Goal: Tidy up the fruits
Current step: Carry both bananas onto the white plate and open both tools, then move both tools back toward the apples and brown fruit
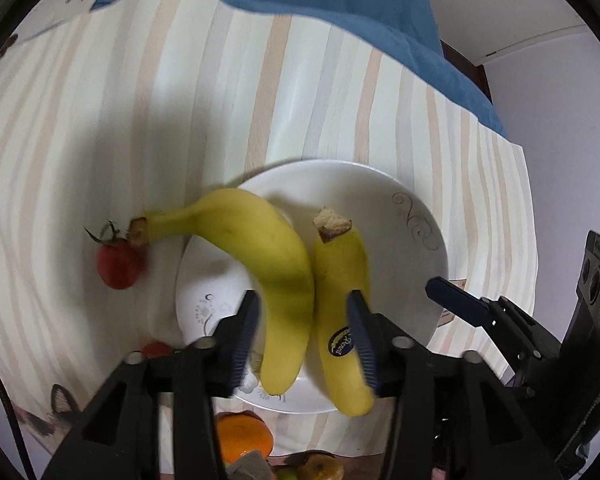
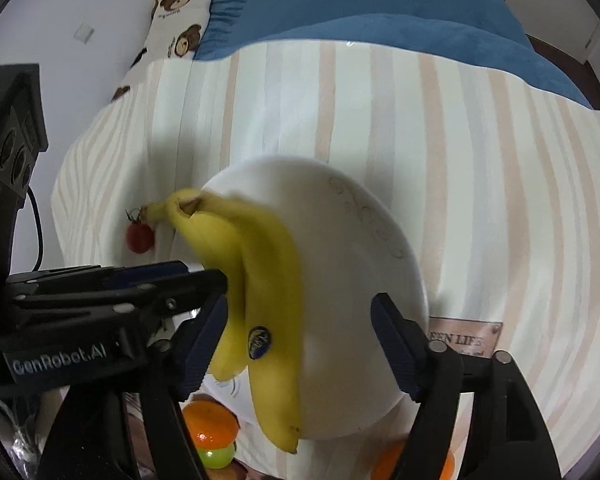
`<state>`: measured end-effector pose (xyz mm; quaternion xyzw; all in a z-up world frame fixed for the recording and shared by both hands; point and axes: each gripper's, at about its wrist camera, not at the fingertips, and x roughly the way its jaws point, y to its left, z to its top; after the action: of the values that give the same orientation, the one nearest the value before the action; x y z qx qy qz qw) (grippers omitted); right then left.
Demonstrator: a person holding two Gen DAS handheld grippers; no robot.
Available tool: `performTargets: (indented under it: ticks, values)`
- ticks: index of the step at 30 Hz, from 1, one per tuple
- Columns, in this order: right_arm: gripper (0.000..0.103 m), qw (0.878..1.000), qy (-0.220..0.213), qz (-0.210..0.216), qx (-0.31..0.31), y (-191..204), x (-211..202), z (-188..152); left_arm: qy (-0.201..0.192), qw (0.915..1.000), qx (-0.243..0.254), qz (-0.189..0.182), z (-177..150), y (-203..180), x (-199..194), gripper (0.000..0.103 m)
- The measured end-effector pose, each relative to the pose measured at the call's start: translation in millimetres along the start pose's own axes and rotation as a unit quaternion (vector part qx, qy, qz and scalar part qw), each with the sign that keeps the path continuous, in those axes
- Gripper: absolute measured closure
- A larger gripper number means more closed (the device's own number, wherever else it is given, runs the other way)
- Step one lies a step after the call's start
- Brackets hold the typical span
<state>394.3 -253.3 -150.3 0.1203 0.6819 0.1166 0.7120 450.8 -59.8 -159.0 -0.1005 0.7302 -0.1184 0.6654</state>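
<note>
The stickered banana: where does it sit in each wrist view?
Left wrist: stickered banana lies lower centre, right of the two on the white plate.
Right wrist: centre-left, nearer of the pair.
Shared landmark: red tomato, left of the plate.

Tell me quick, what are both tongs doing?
Left tongs: open, straddling the two bananas, not squeezing.
Right tongs: open, holding nothing, over the plate.
</note>
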Motion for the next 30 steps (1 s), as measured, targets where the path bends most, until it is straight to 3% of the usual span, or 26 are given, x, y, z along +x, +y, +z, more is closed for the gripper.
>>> performTargets:
  ticks: [5, 9, 17, 30]
  values:
    - [0.025, 1.000, -0.004, -0.017, 0.013, -9, -11, -19, -0.029, 0.9989, 0.020, 0.030, -9, -4, -14, 0.024]
    - [0.007, 0.999, -0.006, -0.041, 0.021, -18, -20, -36, -0.057, 0.9957, 0.033, 0.064, -22, -3, -25, 0.013]
    - [0.005, 0.994, -0.058, -0.088, 0.015, -8, -57, -74, -0.120, 0.9849, 0.036, 0.119, -59, 6, -49, 0.013]
    - [0.005, 0.979, -0.167, -0.113, 0.004, 39, -134, -131, -0.251, 0.9525, 0.062, 0.161, -140, -3, -122, 0.013]
